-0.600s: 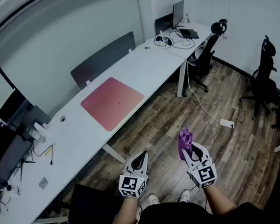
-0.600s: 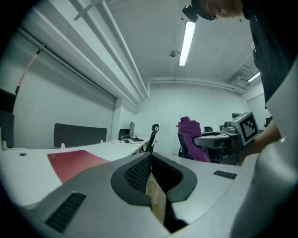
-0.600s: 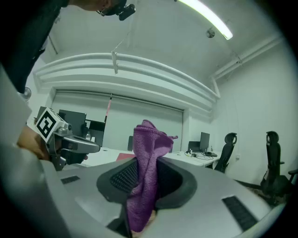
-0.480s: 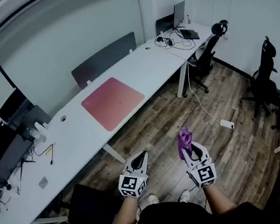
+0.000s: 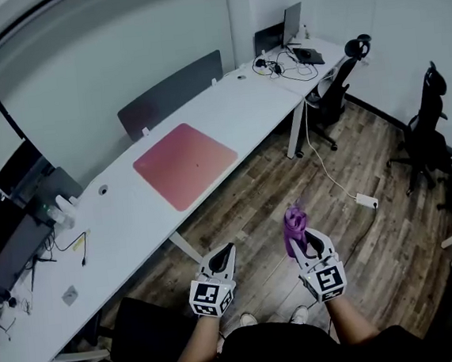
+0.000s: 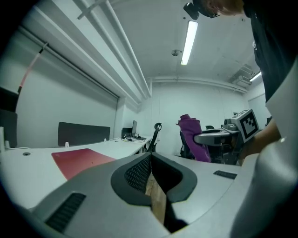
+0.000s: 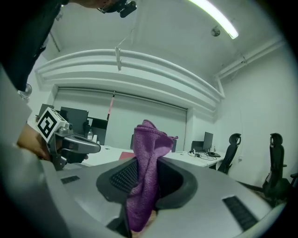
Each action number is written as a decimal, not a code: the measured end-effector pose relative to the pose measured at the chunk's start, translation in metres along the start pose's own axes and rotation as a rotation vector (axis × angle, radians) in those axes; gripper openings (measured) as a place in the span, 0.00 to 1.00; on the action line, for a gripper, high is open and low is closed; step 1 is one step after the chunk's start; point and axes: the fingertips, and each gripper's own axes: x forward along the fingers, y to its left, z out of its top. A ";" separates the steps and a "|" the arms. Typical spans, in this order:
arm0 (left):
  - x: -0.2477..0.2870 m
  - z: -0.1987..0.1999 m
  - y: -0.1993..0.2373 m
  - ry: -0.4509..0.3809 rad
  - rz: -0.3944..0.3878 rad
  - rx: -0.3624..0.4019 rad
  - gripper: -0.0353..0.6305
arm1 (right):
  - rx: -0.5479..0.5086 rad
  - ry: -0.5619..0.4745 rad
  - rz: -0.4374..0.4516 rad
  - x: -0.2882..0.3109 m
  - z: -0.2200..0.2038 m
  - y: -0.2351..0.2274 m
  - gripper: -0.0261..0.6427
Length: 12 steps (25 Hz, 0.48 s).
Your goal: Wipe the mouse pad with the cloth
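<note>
Wood-plank floor [image 5: 374, 233] below, long white tabletop [image 5: 126, 218] along the wall on the left. Held low and level before the body, side by side: left tongs [image 5: 229, 250] pressed together with nothing between, right tongs [image 5: 303, 239] clamped on purple cloth [image 5: 295, 221], bunched upright above the tips. Red mouse pad [image 5: 185, 164] flat on the tabletop, well apart from both. Black office chairs [image 5: 428, 129] at right, monitor [image 5: 291, 20] at the far end.

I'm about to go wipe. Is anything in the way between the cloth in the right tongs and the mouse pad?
Nothing visible. The right tongs grip the purple cloth over open wood floor, and the red mouse pad lies bare on the white desk, its near edge unobstructed.
</note>
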 end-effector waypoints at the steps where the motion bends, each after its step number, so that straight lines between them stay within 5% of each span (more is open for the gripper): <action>1: -0.001 0.000 0.003 0.000 -0.005 0.000 0.09 | 0.003 -0.001 -0.001 0.003 0.001 0.003 0.22; 12: 0.000 -0.007 0.039 0.010 0.001 -0.009 0.09 | -0.005 0.016 -0.020 0.031 0.002 0.012 0.23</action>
